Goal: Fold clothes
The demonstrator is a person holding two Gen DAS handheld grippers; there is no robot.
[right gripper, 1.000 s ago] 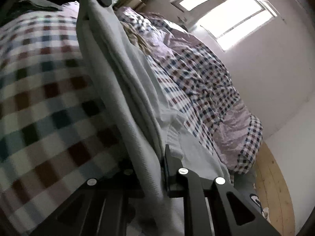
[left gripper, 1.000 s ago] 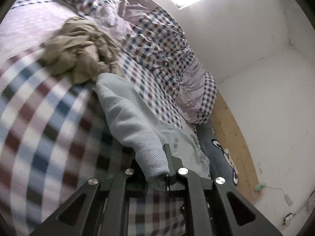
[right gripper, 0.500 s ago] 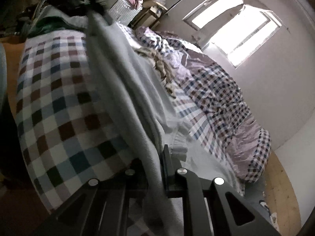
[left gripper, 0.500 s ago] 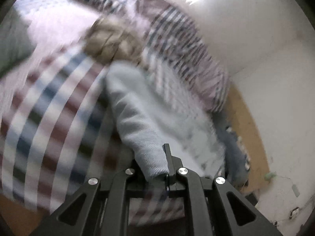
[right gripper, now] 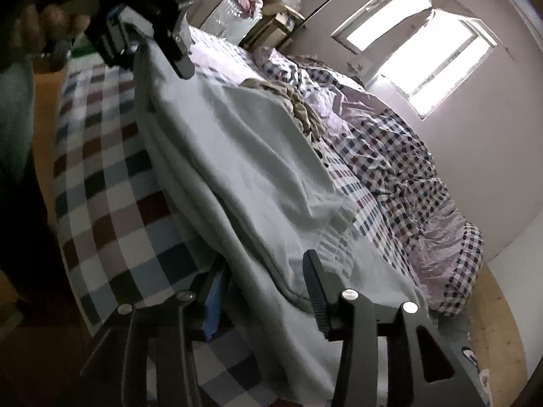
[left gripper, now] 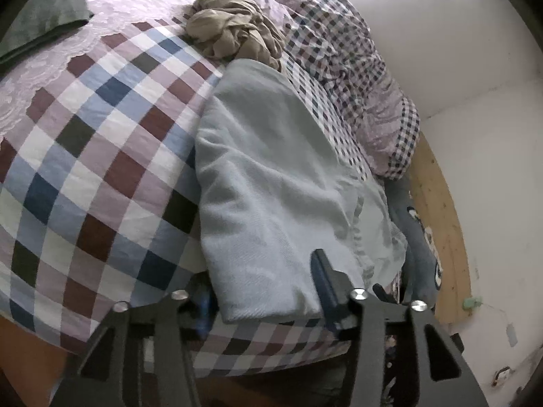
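Left wrist view: I'm resting both spread grippers, left gripper [left gripper: 261, 285] and right gripper [right gripper: 264, 281], astride the pale garment [left gripper: 271, 176]; I'm judging its fold mid-way, needing smoothing.

White plaster walls [left gripper: 475, 51] close in the room, a bright double-pane window [right gripper: 420, 44] pouring daylight over a bed in a big-check blue, maroon and white cover [left gripper: 85, 156]. A rumpled small-check quilt [right gripper: 400, 169] lies along the far side, pale wooden plank floor [left gripper: 437, 210] beyond, cluttered boxes and shelves [right gripper: 258, 10] behind
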